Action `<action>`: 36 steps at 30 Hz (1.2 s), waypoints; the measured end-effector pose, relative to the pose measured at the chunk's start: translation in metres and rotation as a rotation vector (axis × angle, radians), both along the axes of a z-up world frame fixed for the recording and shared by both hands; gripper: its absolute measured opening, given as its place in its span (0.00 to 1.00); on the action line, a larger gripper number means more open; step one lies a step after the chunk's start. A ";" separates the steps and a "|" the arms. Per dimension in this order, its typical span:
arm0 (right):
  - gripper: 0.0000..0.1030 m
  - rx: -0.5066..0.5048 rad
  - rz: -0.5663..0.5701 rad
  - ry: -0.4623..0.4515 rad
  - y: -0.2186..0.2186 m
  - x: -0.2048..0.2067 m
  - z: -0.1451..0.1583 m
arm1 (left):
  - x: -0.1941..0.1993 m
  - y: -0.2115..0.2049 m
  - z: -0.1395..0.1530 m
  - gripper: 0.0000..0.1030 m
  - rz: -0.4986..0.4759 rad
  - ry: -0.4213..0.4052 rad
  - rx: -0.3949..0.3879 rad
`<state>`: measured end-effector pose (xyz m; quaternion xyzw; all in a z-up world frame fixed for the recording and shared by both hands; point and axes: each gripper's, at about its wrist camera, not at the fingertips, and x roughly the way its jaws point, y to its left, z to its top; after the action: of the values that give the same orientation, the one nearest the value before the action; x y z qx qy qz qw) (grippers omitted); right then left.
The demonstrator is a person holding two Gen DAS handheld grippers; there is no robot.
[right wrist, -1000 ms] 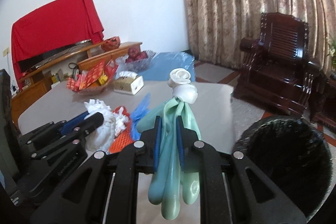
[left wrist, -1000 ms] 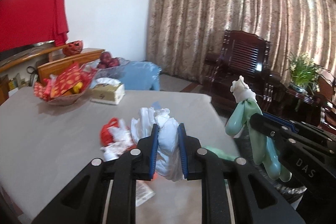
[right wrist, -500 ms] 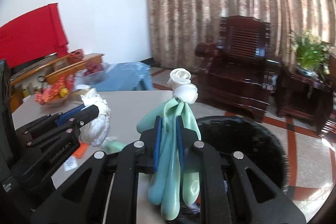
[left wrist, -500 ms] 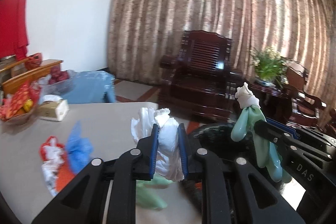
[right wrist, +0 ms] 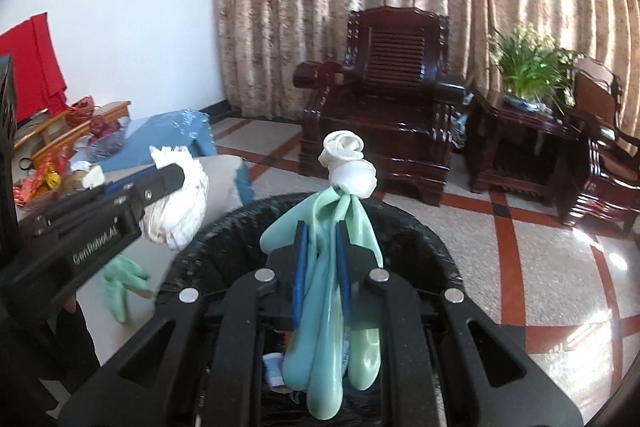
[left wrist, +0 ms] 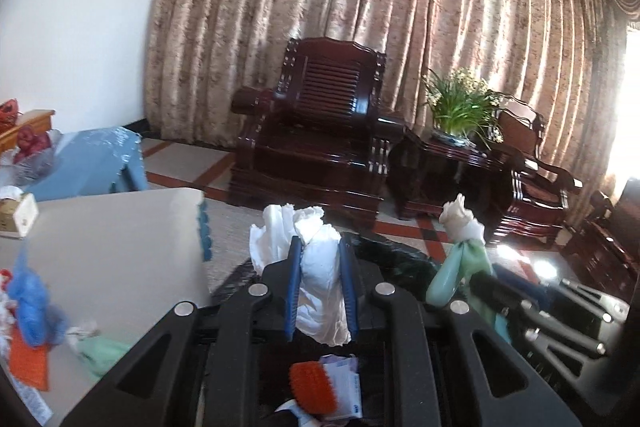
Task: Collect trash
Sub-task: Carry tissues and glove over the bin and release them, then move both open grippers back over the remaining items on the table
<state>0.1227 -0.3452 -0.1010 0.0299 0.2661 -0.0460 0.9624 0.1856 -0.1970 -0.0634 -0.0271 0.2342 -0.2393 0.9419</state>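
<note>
I've swung both claws off the counter (left wrist: 112,239); a second ago they sat over it, now the black-lined bin (right wrist: 416,227) fills the lower centre of both views. My left claw (left wrist: 319,281) grips the white crumpled wad (left wrist: 320,279); my right claw (right wrist: 321,269) is clamped on the green glove (right wrist: 320,359), dangling above the bin's mouth. I judge release is next. More scraps wait lower left on the counter.
</note>
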 end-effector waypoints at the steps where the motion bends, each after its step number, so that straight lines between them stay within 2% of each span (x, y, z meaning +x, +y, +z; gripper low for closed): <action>1: 0.14 0.001 -0.008 0.007 -0.003 0.001 -0.003 | 0.003 -0.005 -0.002 0.18 -0.010 0.005 0.001; 5: 0.15 0.010 -0.029 0.034 -0.015 0.005 -0.018 | 0.009 -0.016 -0.008 0.19 -0.041 0.025 -0.001; 9: 0.25 0.012 -0.054 0.060 -0.019 0.008 -0.030 | 0.010 -0.019 -0.011 0.26 -0.072 0.045 -0.008; 11: 0.36 0.011 -0.069 0.060 -0.020 0.007 -0.032 | 0.011 -0.016 -0.010 0.45 -0.076 0.057 -0.019; 13: 0.59 0.014 -0.080 0.053 -0.021 0.007 -0.029 | 0.011 -0.009 -0.007 0.50 -0.062 0.049 -0.031; 14: 0.69 0.010 -0.091 0.043 -0.020 0.005 -0.027 | 0.011 -0.005 -0.005 0.56 -0.055 0.048 -0.032; 15: 0.87 0.005 -0.103 0.032 -0.019 0.003 -0.026 | 0.011 0.002 -0.003 0.59 -0.041 0.044 -0.034; 16: 0.94 -0.001 -0.117 0.011 -0.016 0.000 -0.023 | 0.010 0.007 0.000 0.65 -0.027 0.036 -0.035; 19: 0.95 0.010 -0.113 -0.015 -0.008 -0.004 -0.014 | 0.005 0.029 0.006 0.78 0.020 0.005 -0.024; 23: 0.95 0.022 -0.084 -0.047 0.013 -0.006 -0.004 | -0.007 0.069 0.012 0.86 0.097 -0.038 0.005; 29: 0.95 0.052 0.006 -0.072 0.057 0.000 0.009 | -0.029 0.144 0.012 0.88 0.232 -0.063 0.062; 36: 0.95 0.071 0.162 -0.064 0.136 0.016 0.011 | -0.050 0.220 -0.003 0.88 0.393 -0.054 0.121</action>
<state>0.1391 -0.2090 -0.0899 0.0441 0.2384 0.0424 0.9692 0.1357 0.0225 -0.0660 -0.0090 0.2132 -0.0370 0.9763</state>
